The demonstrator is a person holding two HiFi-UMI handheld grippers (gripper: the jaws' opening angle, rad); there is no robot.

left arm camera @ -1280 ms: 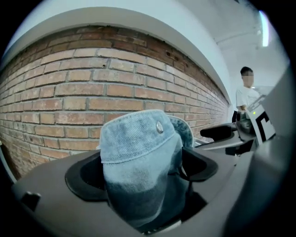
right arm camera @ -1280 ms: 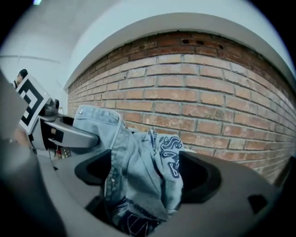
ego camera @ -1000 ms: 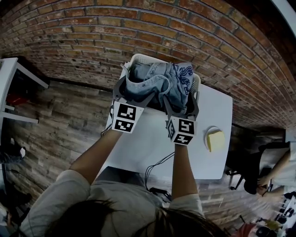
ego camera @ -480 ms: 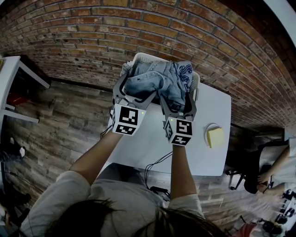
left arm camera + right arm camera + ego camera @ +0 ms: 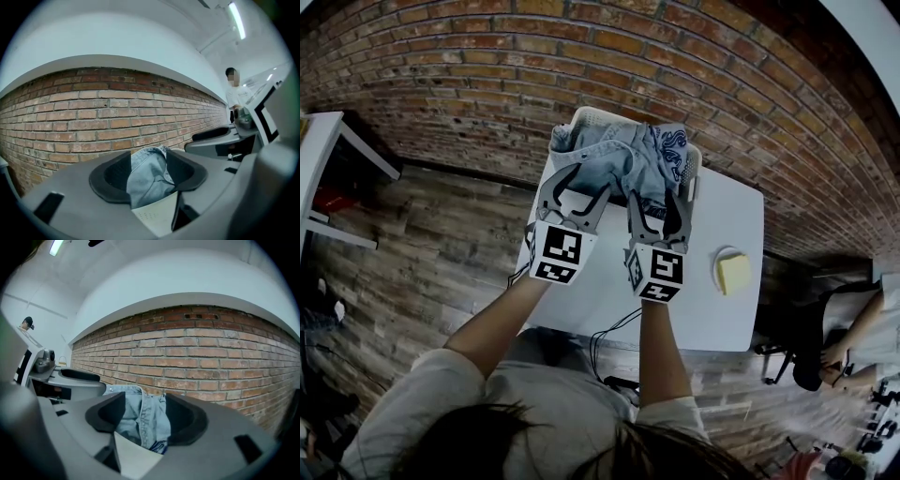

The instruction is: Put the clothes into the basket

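Denim clothes [image 5: 619, 155] lie heaped in the white basket [image 5: 581, 116], apparently all in, with the left gripper [image 5: 579, 186] and right gripper [image 5: 656, 200] just before it, their jaws just closing partway, apart and empty

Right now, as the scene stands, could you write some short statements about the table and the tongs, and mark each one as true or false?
1. The denim clothes lie in the white basket. True.
2. Both tongs grip the denim. False: the left tongs and right tongs have just been closing partway, yet their jaws stand apart with no cloth pinched. The denim lies beyond the tips, in the basket.
3. The basket stands on the floor. False: it stands on the white table, beside the brick wall.
4. A yellow item lies on a small plate on the table. True.
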